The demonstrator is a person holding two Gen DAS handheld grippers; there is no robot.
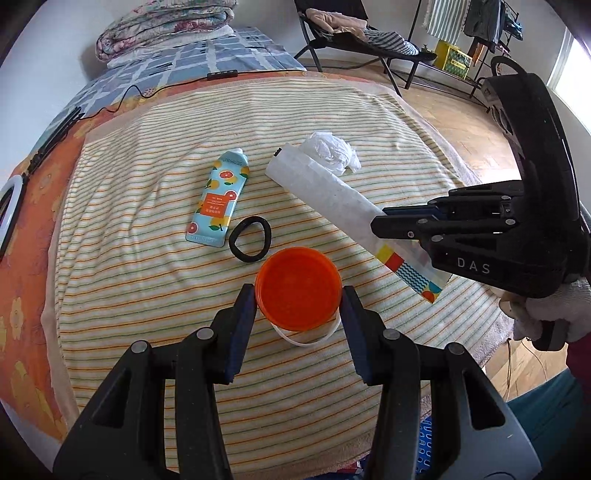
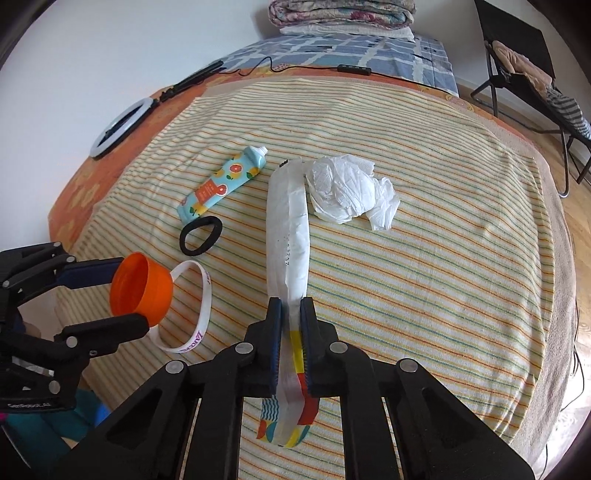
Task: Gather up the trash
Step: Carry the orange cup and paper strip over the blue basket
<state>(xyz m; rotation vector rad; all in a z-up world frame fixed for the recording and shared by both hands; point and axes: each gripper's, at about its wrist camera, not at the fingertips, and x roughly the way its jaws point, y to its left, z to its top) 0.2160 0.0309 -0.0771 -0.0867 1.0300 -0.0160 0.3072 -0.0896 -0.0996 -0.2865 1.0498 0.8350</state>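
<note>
My left gripper (image 1: pixel 298 295) is shut on an orange plastic cap (image 1: pixel 298 288), held above the striped blanket; it also shows in the right wrist view (image 2: pixel 142 288). My right gripper (image 2: pixel 291 314) is shut on a long white wrapper (image 2: pixel 288 229) with a coloured end, which stretches away over the blanket (image 1: pixel 317 184). A crumpled white tissue (image 2: pixel 347 192) lies beside the wrapper's far end. A blue fruit-print tube (image 2: pixel 221 184) and a black hair tie (image 2: pixel 199 236) lie to the left. A white wristband (image 2: pixel 195 310) lies under the cap.
The striped blanket (image 2: pixel 424 277) covers a bed. A ring light (image 2: pixel 118 125) and black cable lie at the far left. Folded quilts (image 2: pixel 340 14) sit at the bed's head. A folding chair (image 2: pixel 524 74) stands on the wooden floor to the right.
</note>
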